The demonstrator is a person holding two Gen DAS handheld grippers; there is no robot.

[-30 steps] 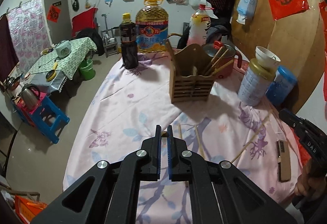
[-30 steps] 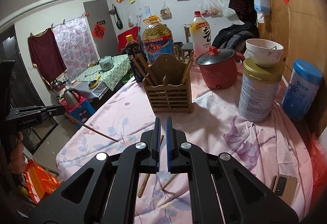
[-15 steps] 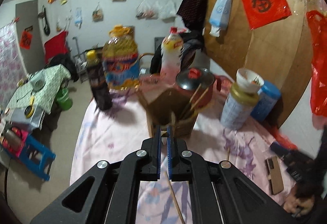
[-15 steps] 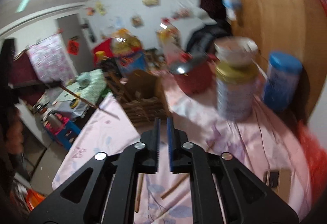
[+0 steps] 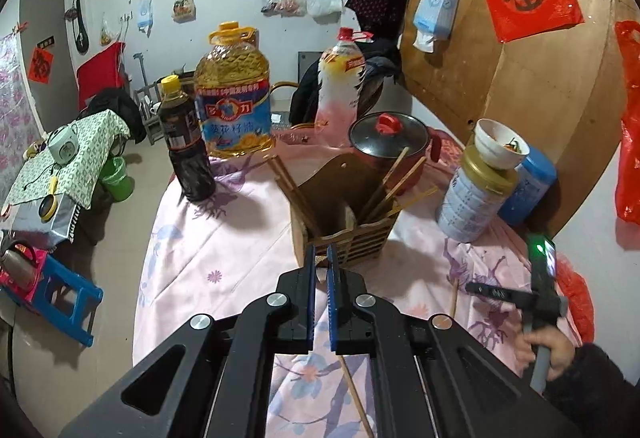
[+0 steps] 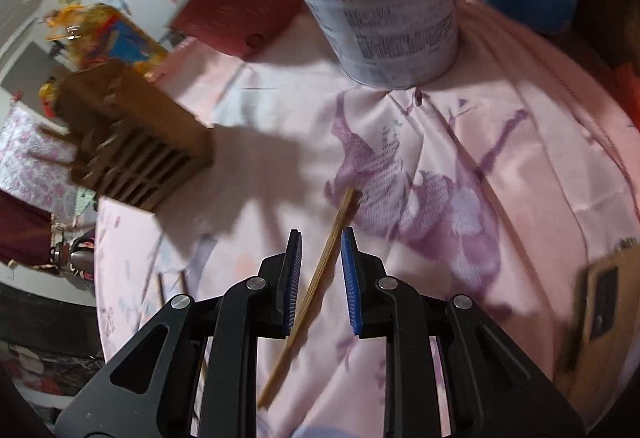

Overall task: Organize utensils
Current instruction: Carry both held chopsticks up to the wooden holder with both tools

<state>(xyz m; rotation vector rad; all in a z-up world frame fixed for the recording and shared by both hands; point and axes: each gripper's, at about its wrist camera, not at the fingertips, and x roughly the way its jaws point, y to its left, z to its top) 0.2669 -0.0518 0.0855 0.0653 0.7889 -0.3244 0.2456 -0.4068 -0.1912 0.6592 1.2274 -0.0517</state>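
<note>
— Two grippers, two jobs. How do yours stand?

— My left gripper (image 5: 321, 258) has its blue pads pressed nearly together on a thin chopstick (image 5: 357, 398), which slants down and out below the jaws. It hangs above the pink flowered cloth (image 5: 224, 238), tips aimed at the near side of the wooden utensil holder (image 5: 344, 214).

— And the right?

— My right gripper (image 6: 321, 242) is parted, pads well apart, tilted down over the cloth. A bamboo chopstick (image 6: 316, 278) lies on the cloth and runs diagonally up through the gap between the pads. I can't tell whether it touches either pad.

— Where are the rest of the utensils?

— Several chopsticks (image 5: 394, 178) lean out of the holder's right compartment, and a few more stand at its left edge. In the right wrist view, two further sticks (image 6: 172, 288) lie on the cloth left of my fingers, partly hidden.

— What stands around the holder?

— Behind it, a red pot with a dark lid (image 5: 386, 136); to its right, a gold-lidded tin (image 5: 470, 198) with a white bowl (image 5: 500, 142) on top, and a blue canister (image 5: 528, 182) beside that. To the left, a dark sauce bottle (image 5: 184, 142) and a big oil jug (image 5: 234, 94).
</note>
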